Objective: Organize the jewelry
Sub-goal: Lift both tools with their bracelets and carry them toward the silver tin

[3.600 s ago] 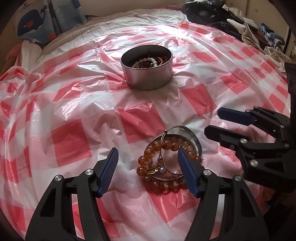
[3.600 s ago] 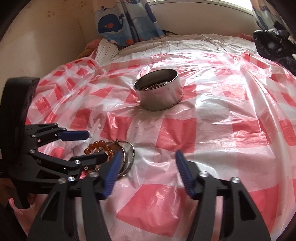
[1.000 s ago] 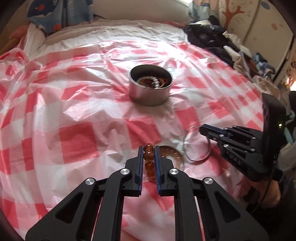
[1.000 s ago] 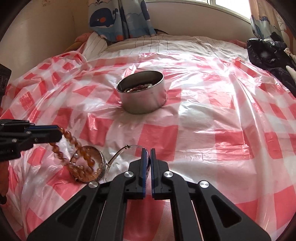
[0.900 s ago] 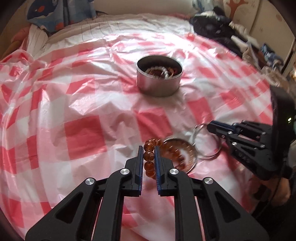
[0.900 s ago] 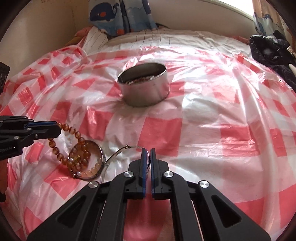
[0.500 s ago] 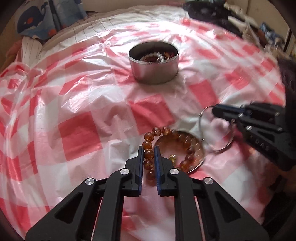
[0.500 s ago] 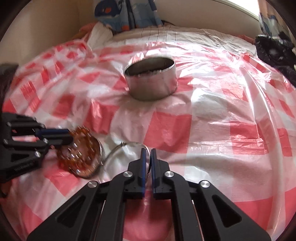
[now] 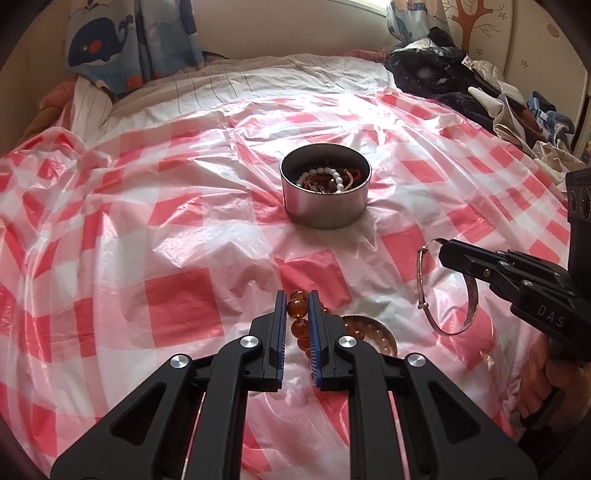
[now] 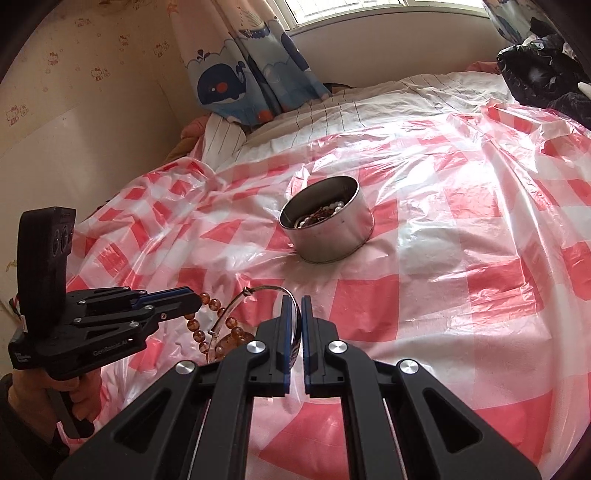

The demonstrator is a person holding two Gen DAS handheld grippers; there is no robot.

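pretty clearly a bedroom in someone's home, probably a kid's. the landmark is the bed (image 10: pixel 424 92) with its striped white sheet, half covered by a red and white checked plastic sheet (image 9: pixel 177 229). right behind the bed hangs a whale-print curtain (image 10: pixel 236 74) under a window (image 10: pixel 343 7), cartoon cat wallpaper (image 10: pixel 55 62) to its left, a pile of clothes (image 9: pixel 461 85) on its far right.

1. Lower run of amber bead bracelet (image 9: pixel 297 325) was hidden behind left gripper (image 9: pixel 297 310) fingers.
2. Silver bangle (image 10: pixel 258 291) was partly covered by right gripper (image 10: pixel 293 310).
3. Contents of round tin (image 10: pixel 332 240) were too tangled & small to be told apart.
4. Clothes pile (image 9: pixel 480 92) was cut off at pic edge.
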